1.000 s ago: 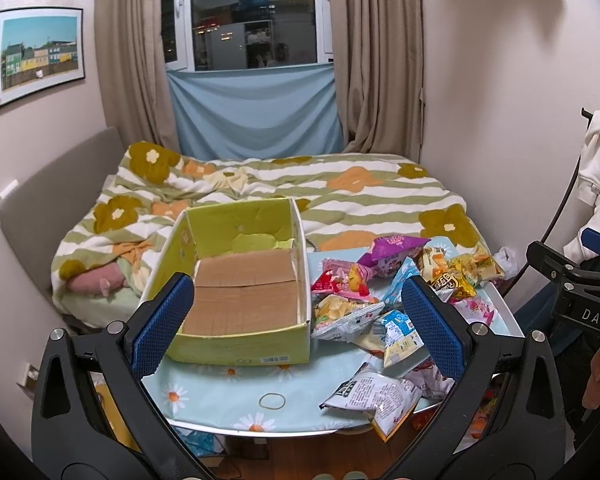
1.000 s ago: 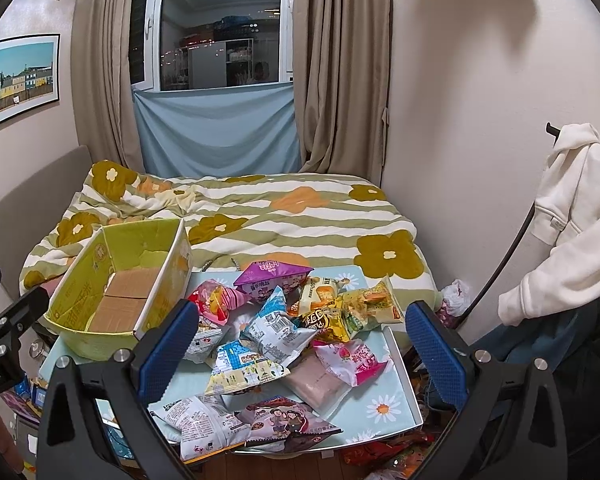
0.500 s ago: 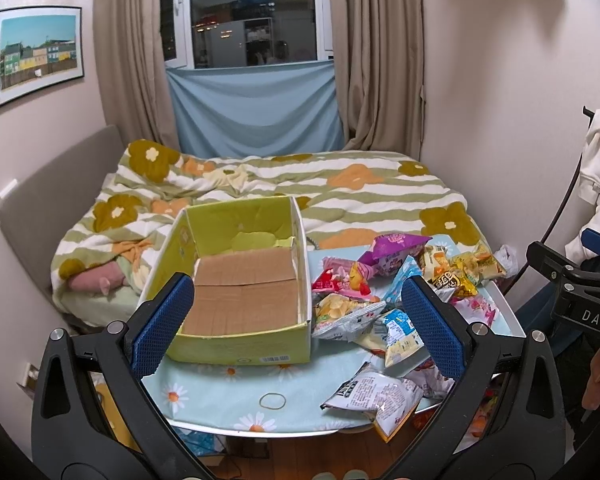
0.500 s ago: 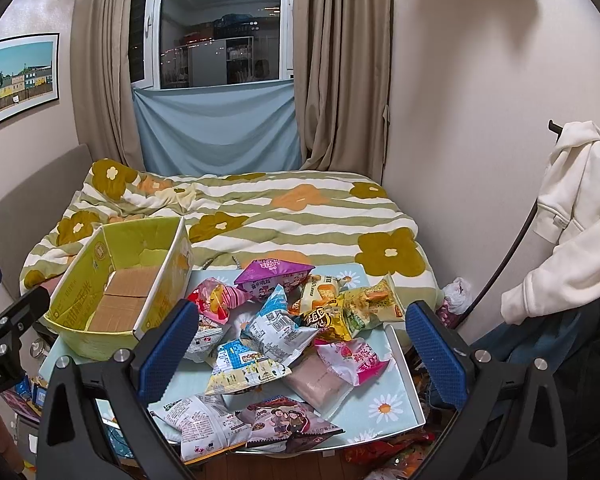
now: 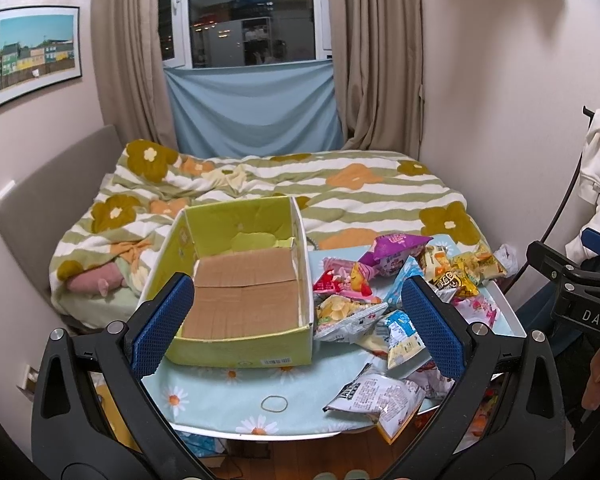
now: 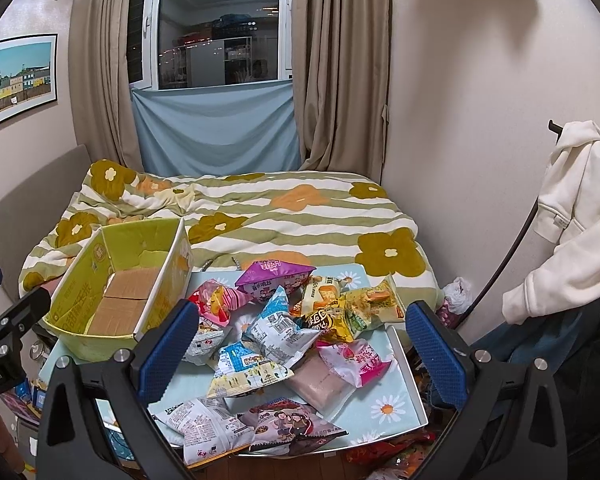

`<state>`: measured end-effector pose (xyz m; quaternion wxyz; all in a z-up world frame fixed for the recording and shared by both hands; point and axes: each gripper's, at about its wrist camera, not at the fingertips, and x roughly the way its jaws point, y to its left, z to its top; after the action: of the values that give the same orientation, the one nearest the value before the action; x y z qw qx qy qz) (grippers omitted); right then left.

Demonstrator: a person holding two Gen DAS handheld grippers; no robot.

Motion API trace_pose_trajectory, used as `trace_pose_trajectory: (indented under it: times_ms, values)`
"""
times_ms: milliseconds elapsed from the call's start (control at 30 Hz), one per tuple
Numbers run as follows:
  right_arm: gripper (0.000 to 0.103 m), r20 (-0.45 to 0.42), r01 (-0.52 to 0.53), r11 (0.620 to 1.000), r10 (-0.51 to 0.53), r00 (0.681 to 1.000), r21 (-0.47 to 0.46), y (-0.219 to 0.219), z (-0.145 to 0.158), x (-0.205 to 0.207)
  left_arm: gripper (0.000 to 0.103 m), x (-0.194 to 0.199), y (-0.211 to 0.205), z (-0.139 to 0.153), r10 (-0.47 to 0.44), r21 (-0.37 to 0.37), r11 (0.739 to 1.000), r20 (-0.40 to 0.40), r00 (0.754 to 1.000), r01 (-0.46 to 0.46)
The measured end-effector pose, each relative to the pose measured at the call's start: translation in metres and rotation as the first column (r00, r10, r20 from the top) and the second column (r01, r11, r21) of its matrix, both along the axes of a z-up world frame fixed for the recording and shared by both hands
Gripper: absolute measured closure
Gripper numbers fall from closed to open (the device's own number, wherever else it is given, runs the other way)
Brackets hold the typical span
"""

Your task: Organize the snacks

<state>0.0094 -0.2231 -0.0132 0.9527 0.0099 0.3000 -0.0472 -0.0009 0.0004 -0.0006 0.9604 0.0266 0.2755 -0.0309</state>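
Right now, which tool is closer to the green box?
Left. The left tool hovers right before the green box; the right tool hovers over the snack pile beside it.

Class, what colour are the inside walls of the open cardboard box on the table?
Yellow-green inside walls on the open cardboard box; seen best in the left wrist view.

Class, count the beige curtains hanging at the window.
2. The left curtain hangs on the left side of the window, the right curtain on its right side. None seems hidden.
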Motion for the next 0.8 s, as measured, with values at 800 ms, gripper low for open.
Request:
trace_pose_trajectory:
  times_ms: [800]
  values:
    - [0.0,-0.198,-0.021,1.0,0.024,0.98,0.02,-0.028,-0.062,0.025,0.0,0.032,-0.014,-0.083,-0.005,-0.049,0.999,-0.324,0.946,-0.012]
